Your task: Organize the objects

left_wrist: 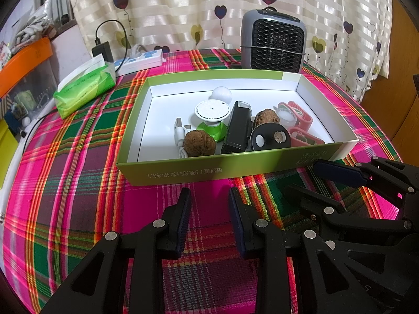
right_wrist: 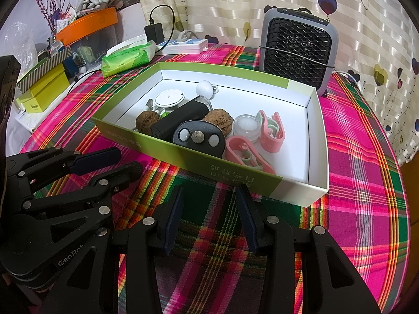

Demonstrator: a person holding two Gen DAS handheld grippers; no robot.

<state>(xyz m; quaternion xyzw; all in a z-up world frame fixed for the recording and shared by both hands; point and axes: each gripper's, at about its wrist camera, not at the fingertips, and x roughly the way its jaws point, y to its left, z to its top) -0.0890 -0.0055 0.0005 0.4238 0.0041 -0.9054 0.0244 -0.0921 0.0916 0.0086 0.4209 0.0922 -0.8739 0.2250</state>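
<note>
Plaid cloth in pink and green covers the surface; striped curtain with hearts hangs behind.

Item: green-and-white box, open-topped, on the cloth ahead of both my tools. Contents: two walnuts, black rectangular device, dark oval fob with two pale buttons, white round-topped piece on a green base, white ball, white cable plug, small clear jar, two pink clips.

Item: left hand-held gripper, jaws apart, nothing between them, short of the box's near wall.

Item: right hand-held gripper, jaws apart, likewise empty.

Item: grey grille heater, tissue pack, power strip, beyond the box.

Right view only: yellow boxes, orange tray, purple twigs at far left. Each view shows the other tool beside it.
</note>
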